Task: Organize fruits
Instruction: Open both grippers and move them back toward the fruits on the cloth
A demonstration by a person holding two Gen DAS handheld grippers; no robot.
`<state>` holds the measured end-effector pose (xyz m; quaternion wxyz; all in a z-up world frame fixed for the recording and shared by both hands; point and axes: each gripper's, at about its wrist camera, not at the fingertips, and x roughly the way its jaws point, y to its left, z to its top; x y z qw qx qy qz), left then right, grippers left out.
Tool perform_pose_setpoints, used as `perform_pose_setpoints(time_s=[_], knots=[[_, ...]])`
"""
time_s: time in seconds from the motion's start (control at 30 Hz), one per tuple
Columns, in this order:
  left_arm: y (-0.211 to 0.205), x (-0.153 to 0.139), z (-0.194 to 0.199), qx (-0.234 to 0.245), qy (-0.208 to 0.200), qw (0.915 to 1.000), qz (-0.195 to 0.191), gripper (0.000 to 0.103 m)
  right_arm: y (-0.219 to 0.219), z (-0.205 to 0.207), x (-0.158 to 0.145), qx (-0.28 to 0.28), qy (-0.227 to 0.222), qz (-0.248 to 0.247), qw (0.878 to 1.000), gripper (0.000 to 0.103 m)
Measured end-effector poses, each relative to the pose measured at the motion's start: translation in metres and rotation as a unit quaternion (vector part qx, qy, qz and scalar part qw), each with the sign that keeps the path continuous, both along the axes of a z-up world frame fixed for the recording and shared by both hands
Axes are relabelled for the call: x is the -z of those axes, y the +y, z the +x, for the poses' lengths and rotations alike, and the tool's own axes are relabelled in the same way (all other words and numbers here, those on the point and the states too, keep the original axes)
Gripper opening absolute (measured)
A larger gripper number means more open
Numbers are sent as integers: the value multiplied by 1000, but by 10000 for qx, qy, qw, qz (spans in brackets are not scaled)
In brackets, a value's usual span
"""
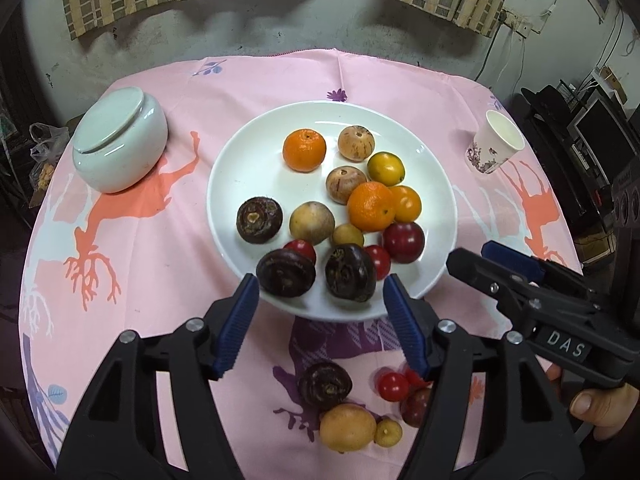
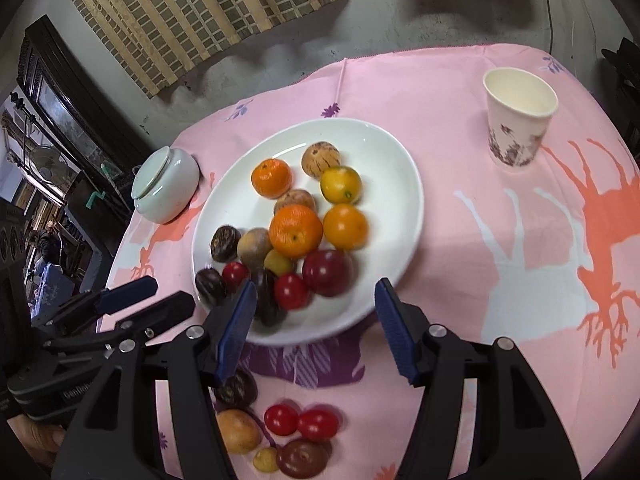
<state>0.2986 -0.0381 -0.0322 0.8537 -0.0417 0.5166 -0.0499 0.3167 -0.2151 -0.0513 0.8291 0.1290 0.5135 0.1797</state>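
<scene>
A white plate on the pink tablecloth holds several fruits: mandarins, dark brown round fruits, cherry tomatoes and a red plum. My left gripper hovers open above the plate's near rim, with nothing between its blue pads. My right gripper is also open over that rim and grips nothing. It shows at the right of the left wrist view. Loose fruits lie on the cloth below the grippers: a dark fruit, a yellow fruit, two tomatoes and a plum.
A pale lidded ceramic jar stands left of the plate. A flowered paper cup stands at the right. The round table meets a grey wall behind. A person's thumb holds the right gripper's handle.
</scene>
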Motion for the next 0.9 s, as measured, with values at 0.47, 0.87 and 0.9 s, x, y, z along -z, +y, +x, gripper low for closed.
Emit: perform_pose_setpoints(time_s=[0.47,0.87,0.9], knots=[[-3,-16,-51,0,25,10000,44,76,-17,-72,-2,-29,268,-97,9996,64],[2,-22,-90,-60,68,9998,153,82,-19,-115,-3,-136,380,-169,9990,65],[3,-21,-93,-77,87,9998,162,82,-18,-117,-3,-150,389,-179,9990,65]])
